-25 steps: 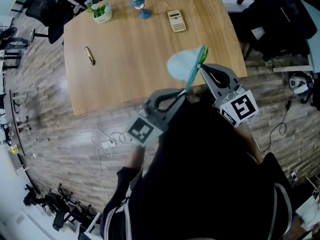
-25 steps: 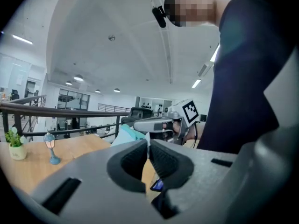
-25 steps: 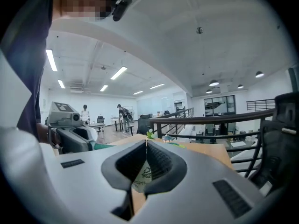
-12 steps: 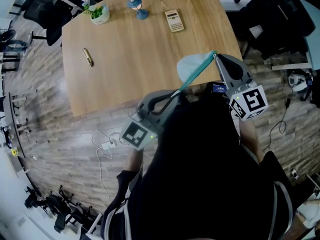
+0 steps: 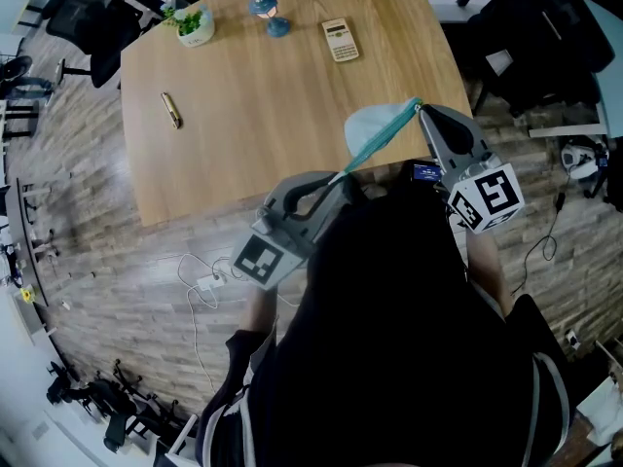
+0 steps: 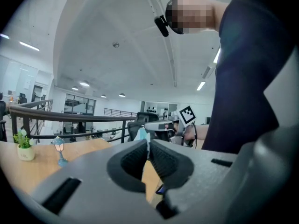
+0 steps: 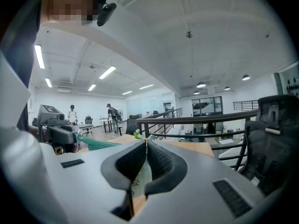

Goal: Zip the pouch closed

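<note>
Even, bright light from ceiling strip lights (image 7: 107, 72) fills all views, with strong fisheye bending and dark vignetted corners in both gripper views.

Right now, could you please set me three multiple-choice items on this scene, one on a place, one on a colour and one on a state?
1. Where does the calculator lie?
A. on the floor
B. on the table, right of the blue lamp figurine in the head view
C. between a gripper's jaws

2. What colour is the zip edge of the pouch?
A. red
B. black
C. teal

3. How do the left gripper and the right gripper stand?
A. both shut on the pouch
B. both open
C. only the left shut

Answers: 1 B, it lies on the wood beside the figurine; 2 C, a teal strip runs between the grippers; 3 A, each gripper view shows the pads pressed on the fabric.
</note>
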The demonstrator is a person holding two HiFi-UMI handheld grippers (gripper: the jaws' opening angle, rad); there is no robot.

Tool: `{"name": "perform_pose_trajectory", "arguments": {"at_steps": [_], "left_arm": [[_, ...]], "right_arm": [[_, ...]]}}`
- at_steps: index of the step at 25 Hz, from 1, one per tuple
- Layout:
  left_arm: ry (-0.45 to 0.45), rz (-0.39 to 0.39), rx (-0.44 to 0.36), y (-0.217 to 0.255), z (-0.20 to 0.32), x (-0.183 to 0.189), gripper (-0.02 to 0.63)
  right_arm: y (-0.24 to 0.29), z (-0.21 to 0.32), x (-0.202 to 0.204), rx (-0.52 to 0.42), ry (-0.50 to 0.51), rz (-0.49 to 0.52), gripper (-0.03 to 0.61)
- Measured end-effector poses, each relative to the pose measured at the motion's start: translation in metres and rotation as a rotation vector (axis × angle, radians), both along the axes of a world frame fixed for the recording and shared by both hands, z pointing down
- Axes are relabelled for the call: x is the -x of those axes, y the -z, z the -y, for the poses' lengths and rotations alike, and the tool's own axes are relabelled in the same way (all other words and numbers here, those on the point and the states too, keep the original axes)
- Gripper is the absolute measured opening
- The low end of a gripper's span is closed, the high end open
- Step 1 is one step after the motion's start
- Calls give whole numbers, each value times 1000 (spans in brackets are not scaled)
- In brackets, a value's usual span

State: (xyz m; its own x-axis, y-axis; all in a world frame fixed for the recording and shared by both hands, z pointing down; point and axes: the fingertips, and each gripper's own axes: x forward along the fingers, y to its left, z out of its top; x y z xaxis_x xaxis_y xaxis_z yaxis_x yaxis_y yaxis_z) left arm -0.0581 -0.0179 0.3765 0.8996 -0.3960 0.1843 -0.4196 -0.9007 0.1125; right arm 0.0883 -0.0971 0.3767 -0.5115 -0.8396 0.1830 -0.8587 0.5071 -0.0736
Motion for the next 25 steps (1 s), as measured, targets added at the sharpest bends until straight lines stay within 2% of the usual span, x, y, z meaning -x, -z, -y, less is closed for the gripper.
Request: {"name": "perform_pose_trajectory", "arguments": {"at_steps": [4,5,9,14,20,22,25], "left_arm": [[17,-20,20,-2,5,7,15],[27,-27,24,-2,6,10,14],[109,-21,17,-5,20,28,15],[301,-51,-10,2,48,67,15],[642,-55,-94,17,80,147,15],[696,-54,-129,21,83,156,15],[705,-48,-156,22,81,154,15]], "right_arm": [[-4,4,-8,9,-9,-11,54],[-3,6,-15,3,-35,-13,29],[1,13,-44,-7,-120,3,27],[0,13,-52,-12,-137,-1,26],[7,10,-29,-55,-68,-36,21],[8,9,-22,-61,-48,-47,20],[8,8,-15,-66,-24,-59,18]]}}
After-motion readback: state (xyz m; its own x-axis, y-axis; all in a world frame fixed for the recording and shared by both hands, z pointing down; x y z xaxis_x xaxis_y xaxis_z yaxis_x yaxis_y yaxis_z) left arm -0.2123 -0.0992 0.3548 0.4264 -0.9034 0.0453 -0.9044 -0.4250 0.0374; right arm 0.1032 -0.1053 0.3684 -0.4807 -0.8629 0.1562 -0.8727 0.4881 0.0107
